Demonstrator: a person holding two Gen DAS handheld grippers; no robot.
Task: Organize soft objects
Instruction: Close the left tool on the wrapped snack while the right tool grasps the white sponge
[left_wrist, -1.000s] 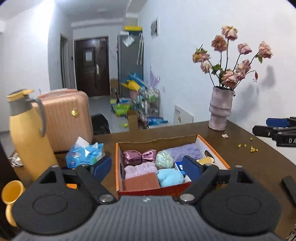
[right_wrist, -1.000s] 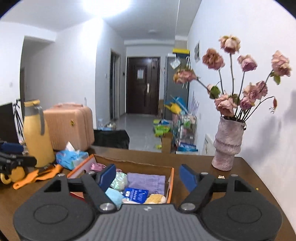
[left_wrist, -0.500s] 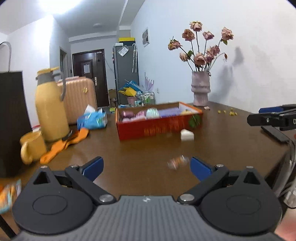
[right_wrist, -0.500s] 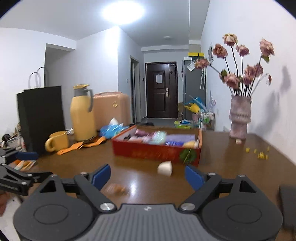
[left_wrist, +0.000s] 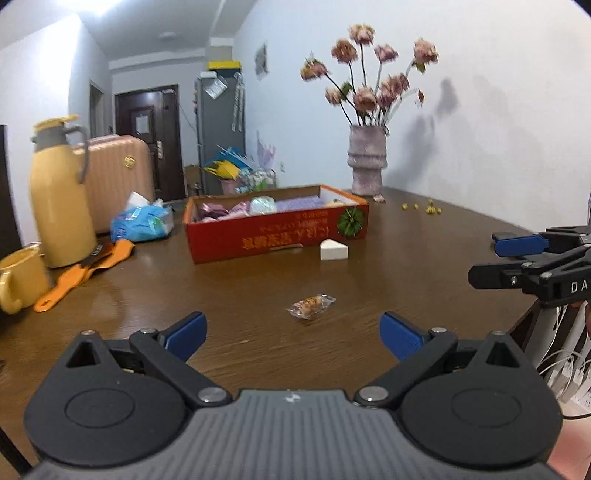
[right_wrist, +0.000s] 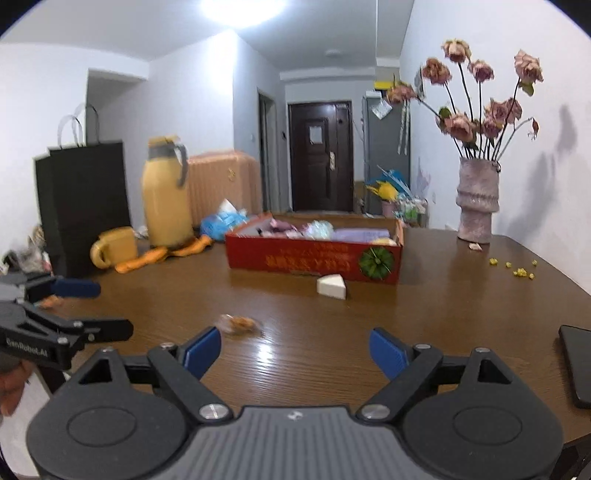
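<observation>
A red cardboard box (left_wrist: 277, 232) (right_wrist: 314, 254) stands mid-table and holds several soft items in pink, purple and pale green. A white wedge sponge (left_wrist: 333, 251) (right_wrist: 331, 286) lies just in front of the box. A small wrapped snack (left_wrist: 311, 304) (right_wrist: 238, 324) lies on the table nearer to me. My left gripper (left_wrist: 291, 332) is open and empty, low over the near table edge. My right gripper (right_wrist: 295, 350) is open and empty, also at the near edge, to the right of the left one.
A yellow thermos (left_wrist: 61, 192), a yellow mug (left_wrist: 20, 280), orange tools (left_wrist: 85, 271) and a blue tissue pack (left_wrist: 142, 221) stand at the left. A vase of dried roses (right_wrist: 476, 199) stands back right. A black phone (right_wrist: 576, 365) lies right.
Both grippers have pulled far back from the box to the near table edge. The box now sits farther off, with the sponge and snack in view.
</observation>
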